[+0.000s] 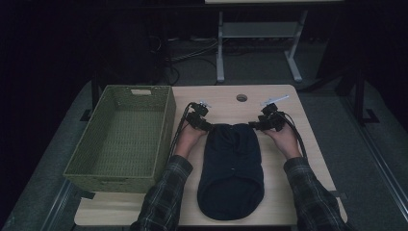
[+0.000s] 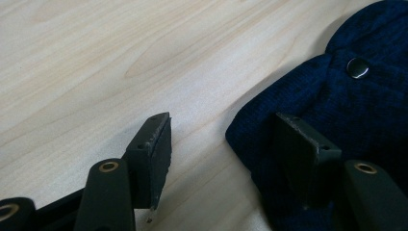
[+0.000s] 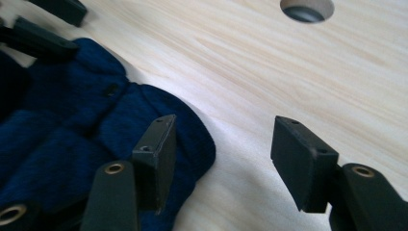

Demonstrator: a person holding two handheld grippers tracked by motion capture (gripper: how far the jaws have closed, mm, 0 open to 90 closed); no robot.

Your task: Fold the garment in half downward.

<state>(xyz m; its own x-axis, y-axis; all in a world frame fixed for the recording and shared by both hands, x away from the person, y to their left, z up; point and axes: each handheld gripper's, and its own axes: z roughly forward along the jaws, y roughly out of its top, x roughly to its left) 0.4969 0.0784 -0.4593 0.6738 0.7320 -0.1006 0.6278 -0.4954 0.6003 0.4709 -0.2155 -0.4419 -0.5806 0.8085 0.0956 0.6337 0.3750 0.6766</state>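
Observation:
A dark blue knitted garment (image 1: 231, 168) with small buttons (image 2: 358, 67) lies folded flat on the light wooden table (image 1: 288, 159). My left gripper (image 1: 208, 126) sits low at its far left corner, open. In the left gripper view one jaw hovers over bare wood and the other rests over the garment's edge (image 2: 255, 130). My right gripper (image 1: 253, 126) is at the far right corner, also open. In the right gripper view its left jaw is over the blue knit (image 3: 96, 130) and its right jaw over the wood. Neither pair of pads pinches the cloth.
A green woven basket (image 1: 166, 130) stands along the table's left side, close to my left forearm. A round cable hole (image 1: 241, 97) is in the tabletop beyond the garment. The other gripper's jaws (image 3: 43, 41) show at the right gripper view's top left.

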